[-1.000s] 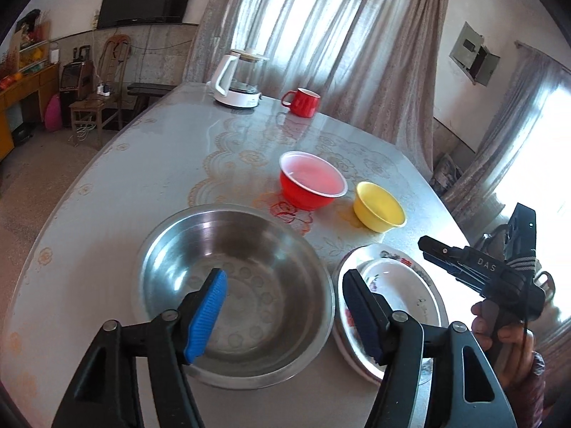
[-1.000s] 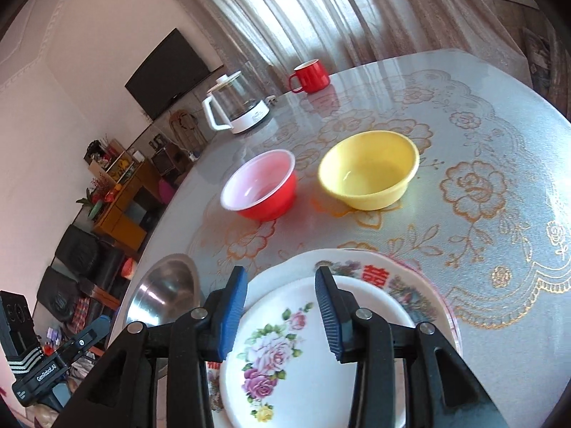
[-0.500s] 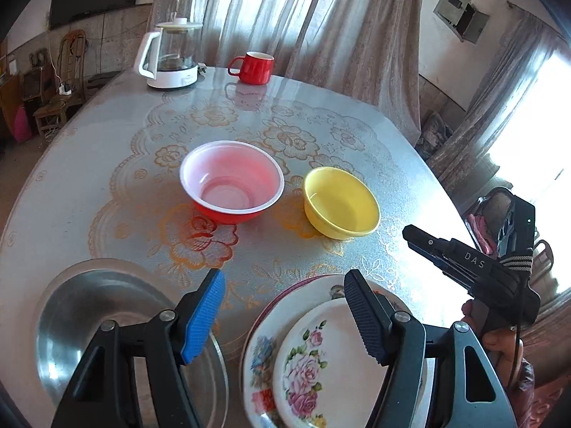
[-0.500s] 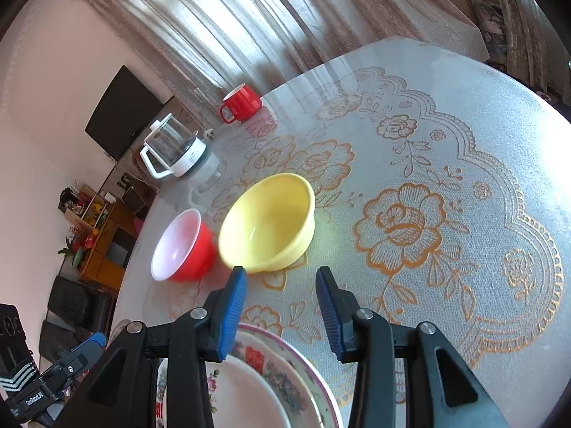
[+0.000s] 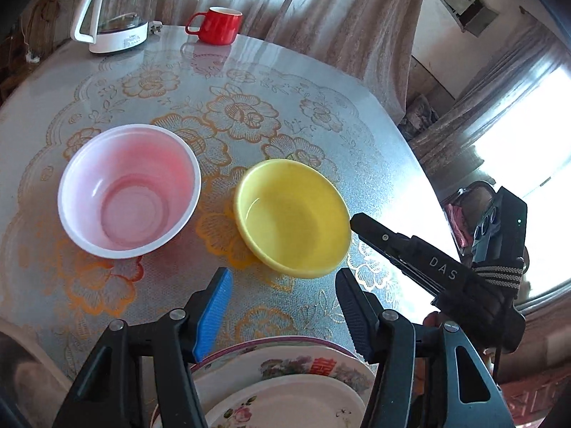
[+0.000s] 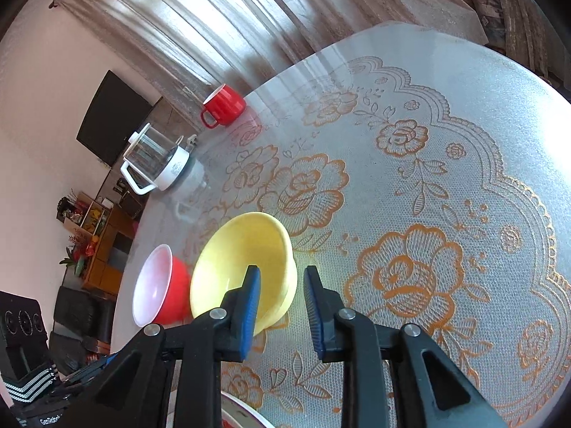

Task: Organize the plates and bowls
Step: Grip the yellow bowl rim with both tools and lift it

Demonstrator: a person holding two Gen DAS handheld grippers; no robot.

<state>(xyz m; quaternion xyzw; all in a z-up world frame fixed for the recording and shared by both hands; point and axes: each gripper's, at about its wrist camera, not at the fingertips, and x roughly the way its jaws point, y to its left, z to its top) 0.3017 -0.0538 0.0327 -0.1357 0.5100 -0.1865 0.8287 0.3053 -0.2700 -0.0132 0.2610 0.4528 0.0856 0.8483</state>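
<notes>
Near the middle of the table [image 5: 374, 135], the yellow bowl [image 5: 292, 217] sits upright, mouth up, just beside the red bowl [image 5: 128, 189]; being round, neither has a long axis. Your right gripper [image 6: 282, 306] is partly spread, one finger over the yellow bowl's rim and one outside, likely lined up to pinch its wall. Your left gripper [image 5: 282, 306] hangs wide and empty above the stacked plates [image 5: 285, 374] at the near edge.

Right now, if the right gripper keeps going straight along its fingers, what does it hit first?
Most likely the shallow yellow plastic bowl: the open right gripper straddles its near-right rim, one finger over the inside. Depth is unclear; it could pass over the rim.
</notes>
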